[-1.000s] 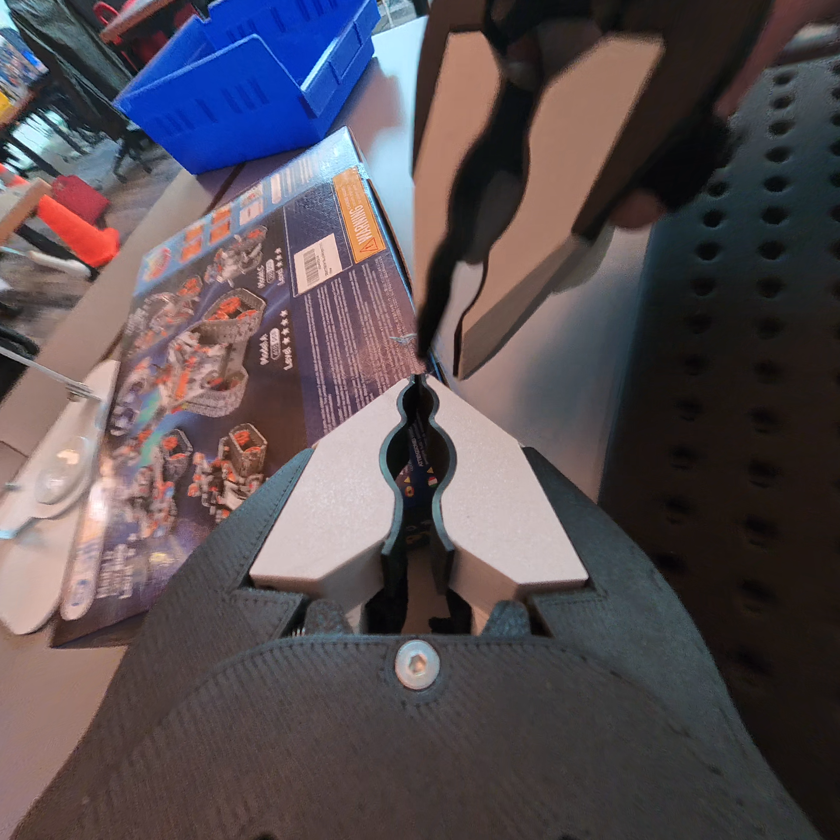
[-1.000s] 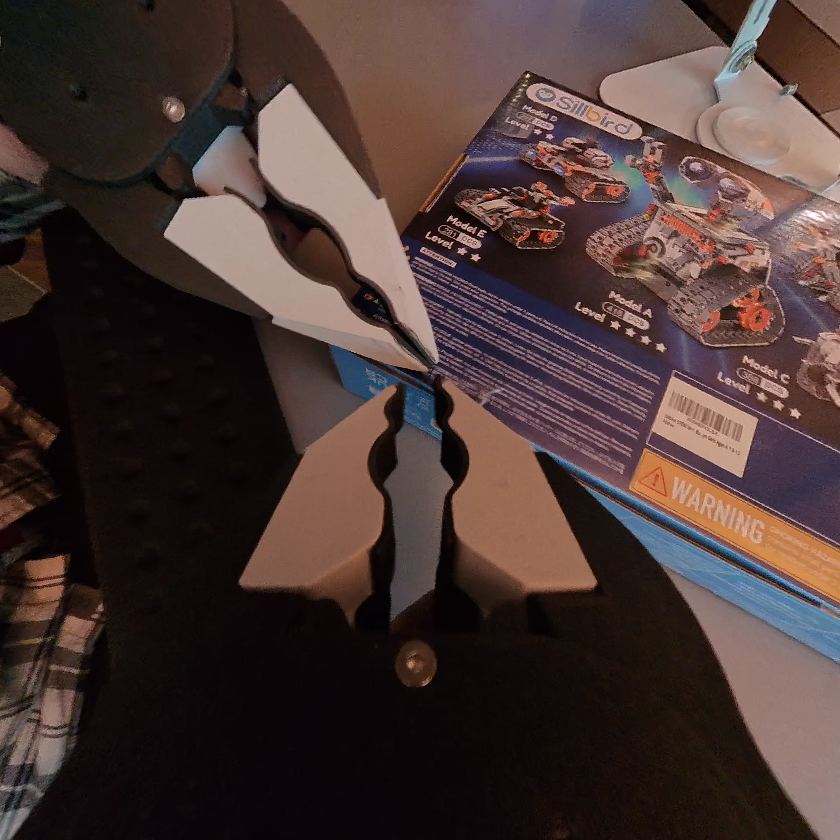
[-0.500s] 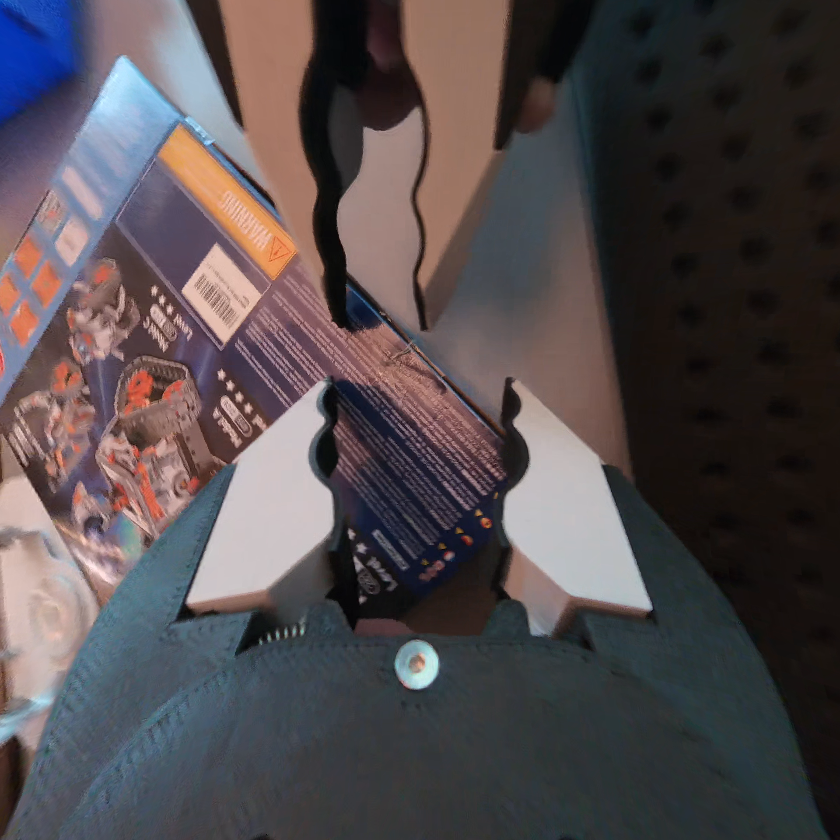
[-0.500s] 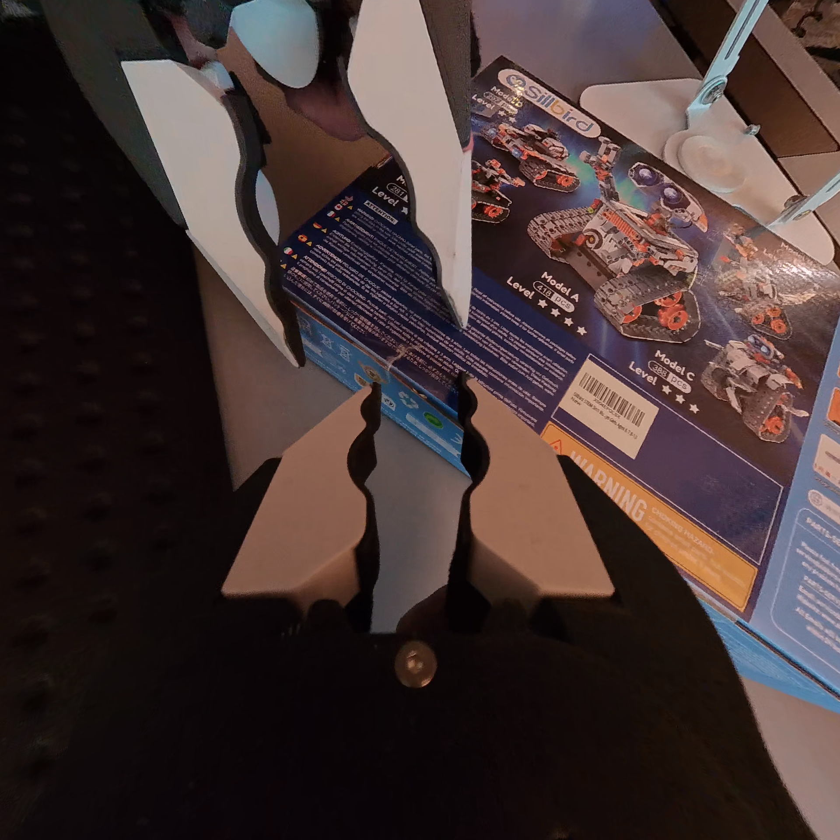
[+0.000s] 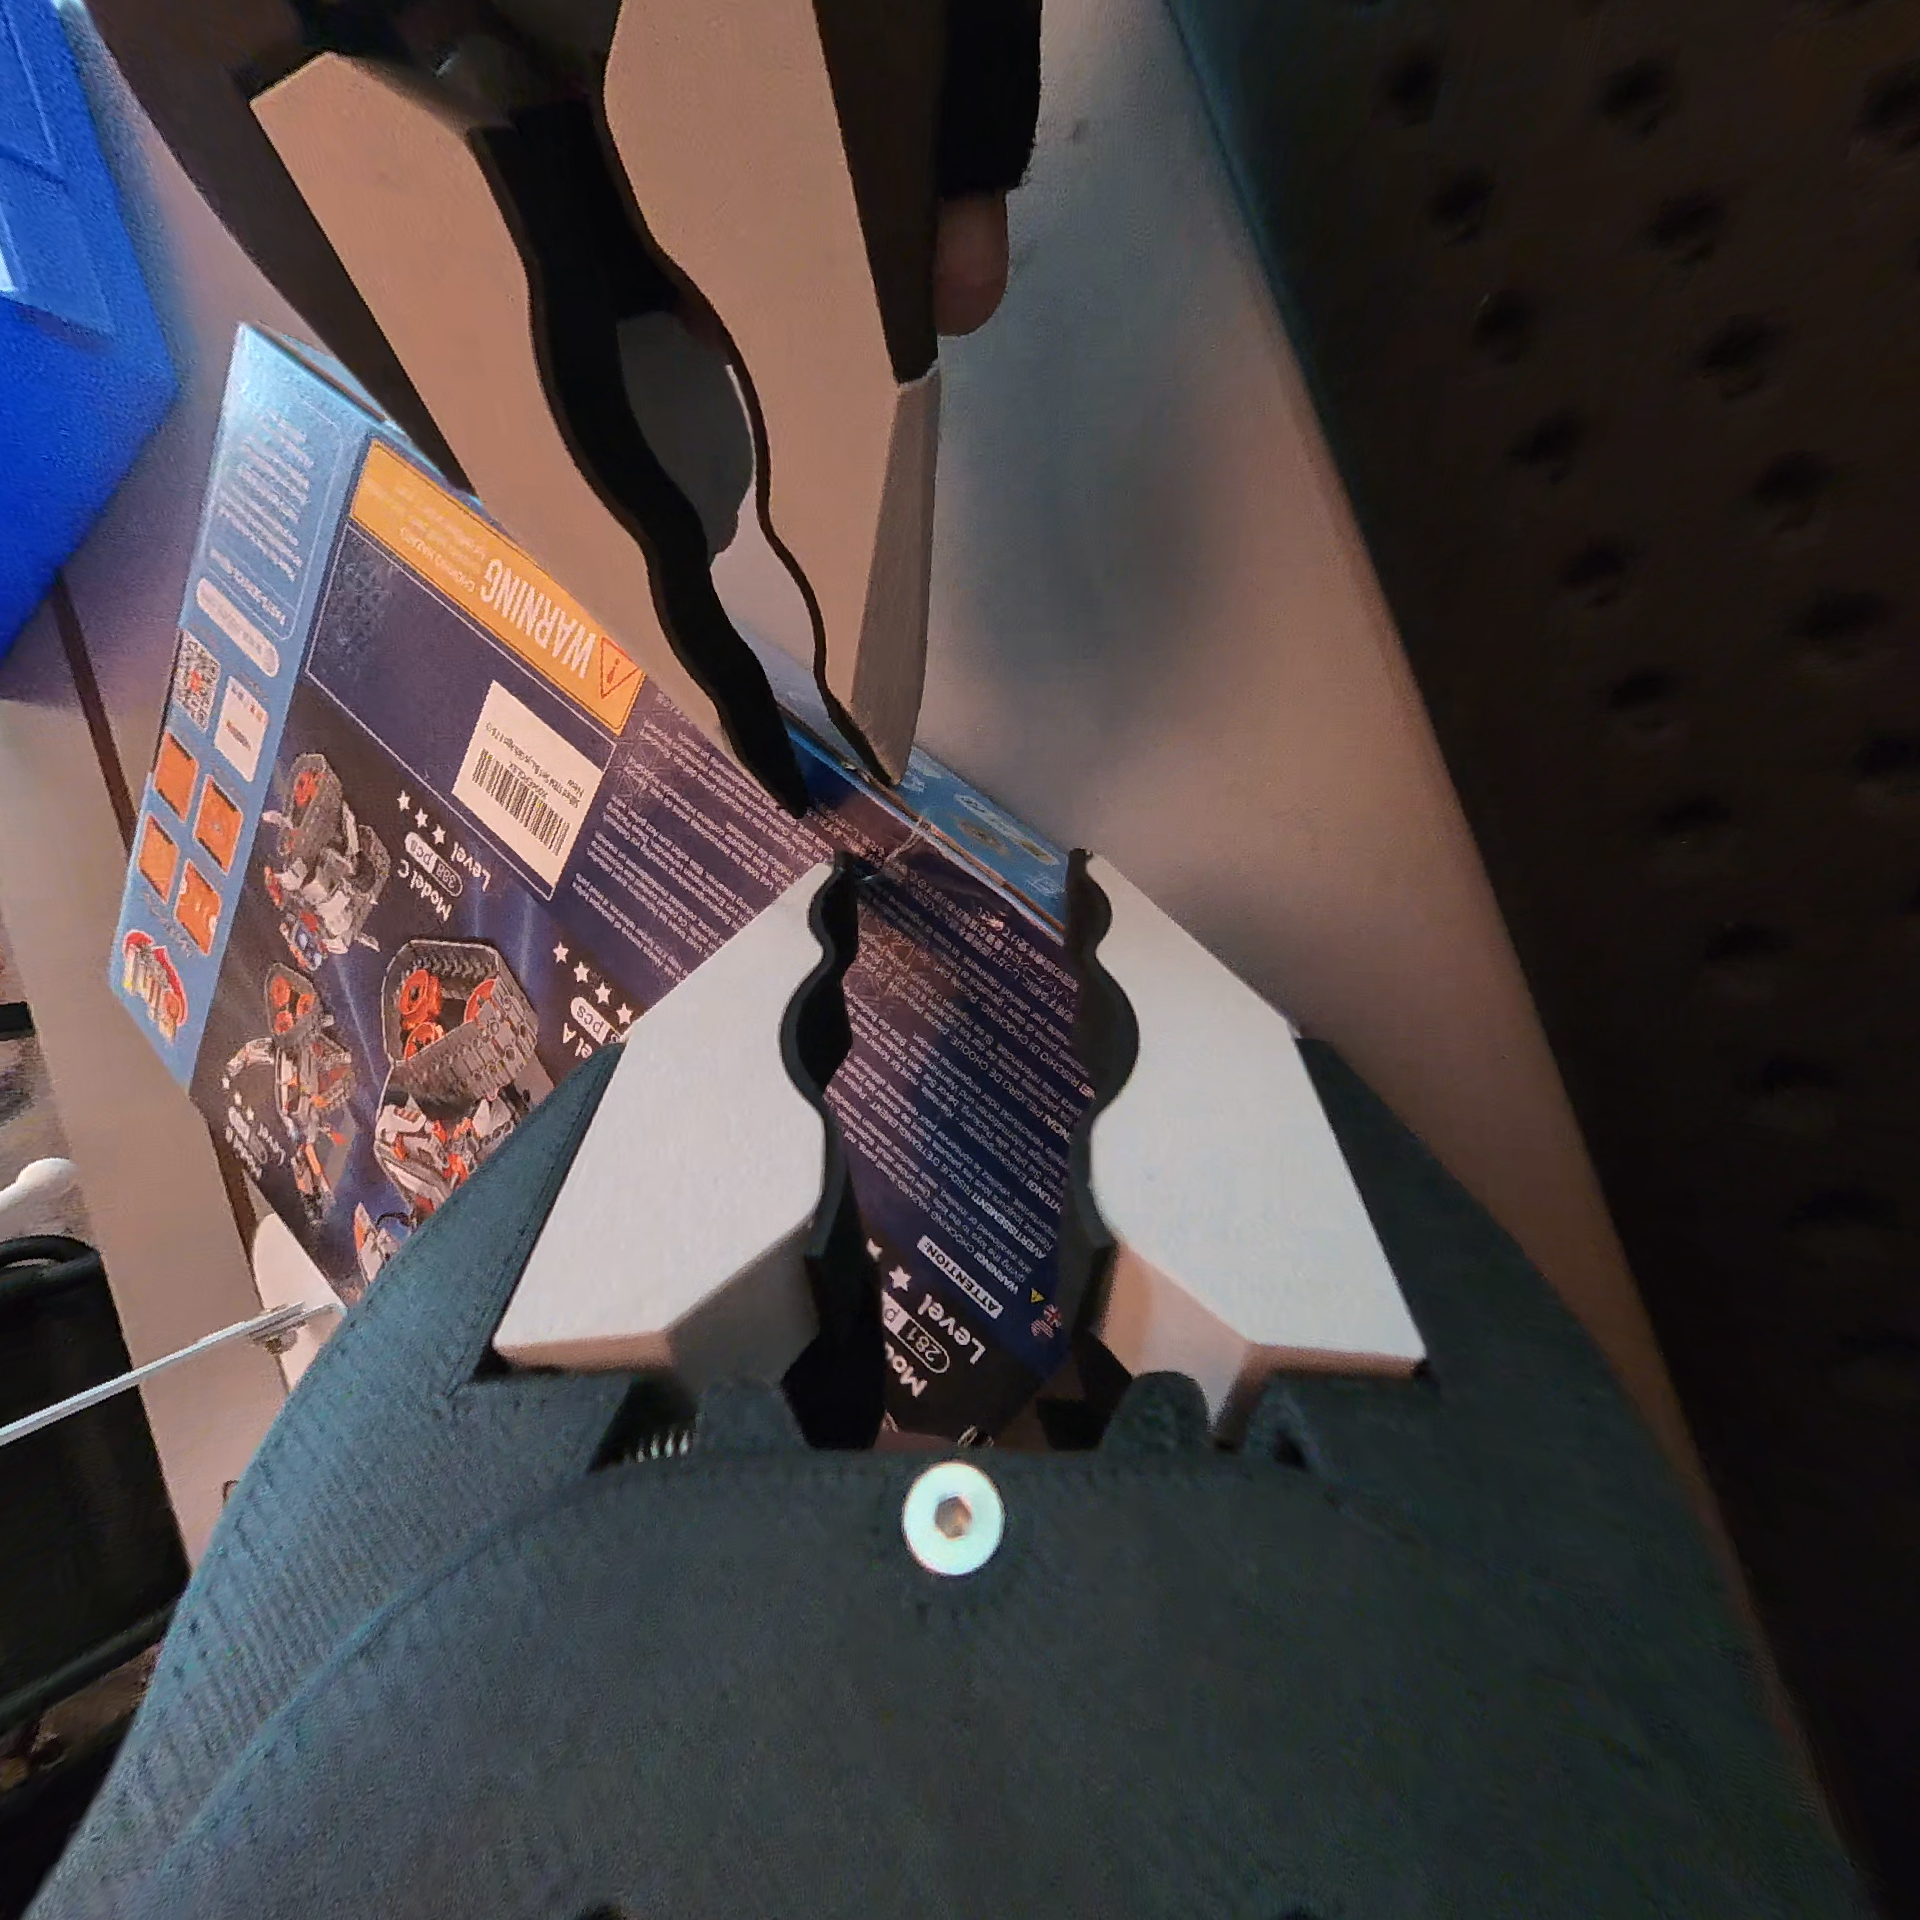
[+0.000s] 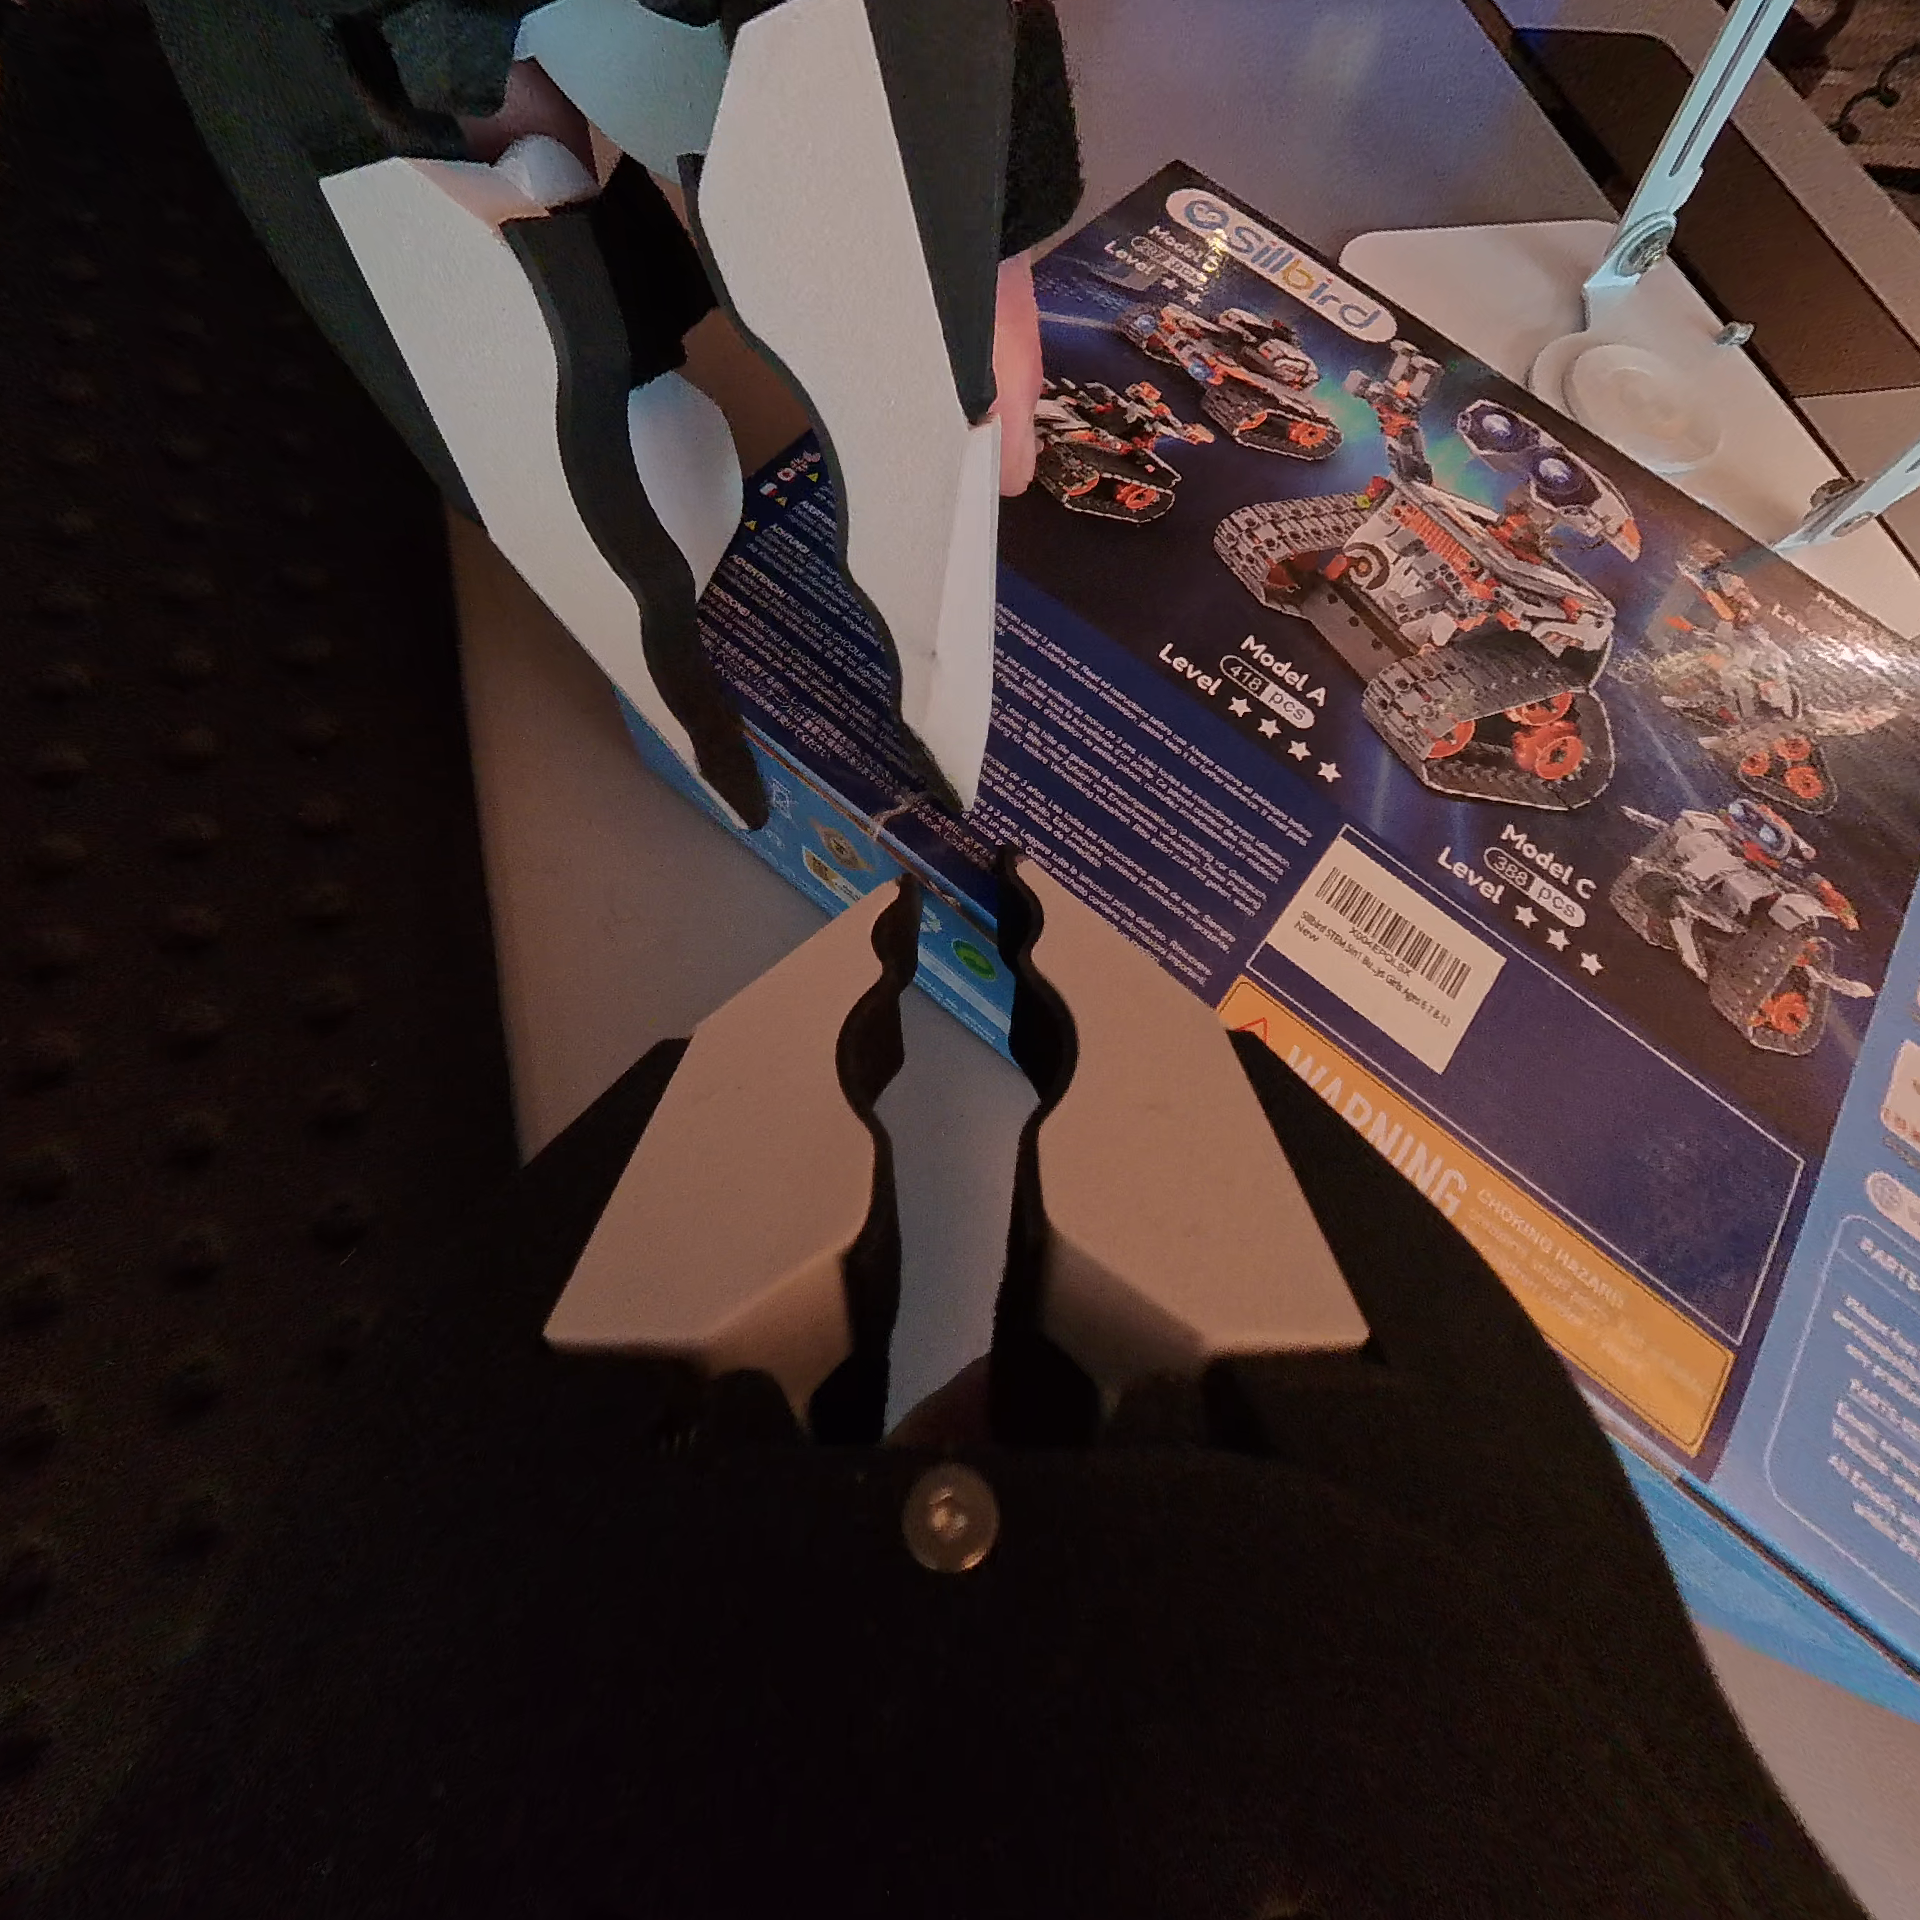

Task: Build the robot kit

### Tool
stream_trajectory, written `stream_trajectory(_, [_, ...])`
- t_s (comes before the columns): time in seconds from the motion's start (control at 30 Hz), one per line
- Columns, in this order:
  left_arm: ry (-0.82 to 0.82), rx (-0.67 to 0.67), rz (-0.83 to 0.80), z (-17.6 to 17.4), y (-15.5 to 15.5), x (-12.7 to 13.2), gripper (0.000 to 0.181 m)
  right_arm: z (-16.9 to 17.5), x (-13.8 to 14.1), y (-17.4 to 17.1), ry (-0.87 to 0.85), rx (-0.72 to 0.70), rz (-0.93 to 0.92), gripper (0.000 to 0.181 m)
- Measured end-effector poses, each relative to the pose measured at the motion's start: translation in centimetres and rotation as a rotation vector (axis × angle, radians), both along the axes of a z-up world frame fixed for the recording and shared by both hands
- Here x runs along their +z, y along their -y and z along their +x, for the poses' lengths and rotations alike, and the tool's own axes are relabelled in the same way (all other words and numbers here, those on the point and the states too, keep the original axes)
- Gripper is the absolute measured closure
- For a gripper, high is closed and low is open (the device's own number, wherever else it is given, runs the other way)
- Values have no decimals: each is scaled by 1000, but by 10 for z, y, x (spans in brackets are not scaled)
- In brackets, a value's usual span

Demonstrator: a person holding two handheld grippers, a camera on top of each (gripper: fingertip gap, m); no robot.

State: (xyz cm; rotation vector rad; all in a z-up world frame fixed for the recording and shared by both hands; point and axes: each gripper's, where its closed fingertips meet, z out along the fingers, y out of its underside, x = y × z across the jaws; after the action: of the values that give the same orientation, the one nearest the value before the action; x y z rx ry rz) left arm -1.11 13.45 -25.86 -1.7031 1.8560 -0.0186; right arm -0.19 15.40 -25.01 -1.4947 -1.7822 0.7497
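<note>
Left wrist view, left gripper [image 5: 954, 868] wide open over toy box [image 5: 416, 831] corner at centre, right gripper [image 6: 958, 883] slightly open at box edge, blue bin [image 5: 62, 343] upper left, contents hidden.

The box [image 6: 1403, 727] lies flat on the desk [image 6: 623, 935], one long side running just beside the desk's near edge. The left gripper [image 5: 956, 873] and the right gripper [image 6: 961, 883] meet tip to tip over that side's top edge, each straddling it. A dotted mat [image 5: 1662, 727] adjoins the near edge. The bin [image 5: 62, 312] sits farther along the desk; a stand base [image 6: 1558, 312] rests past the box's far side.
</note>
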Motion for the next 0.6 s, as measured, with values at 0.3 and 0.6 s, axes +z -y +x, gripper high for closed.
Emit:
stream_trajectory(0.3, [-29, 19, 36, -2, 0, 1, 148, -1, 0, 1, -7, 9, -10, 169])
stream_trajectory(0.6, [-61, 77, 83, -6, -1, 4, 152, -1, 3, 2, -5, 23, -2, 180])
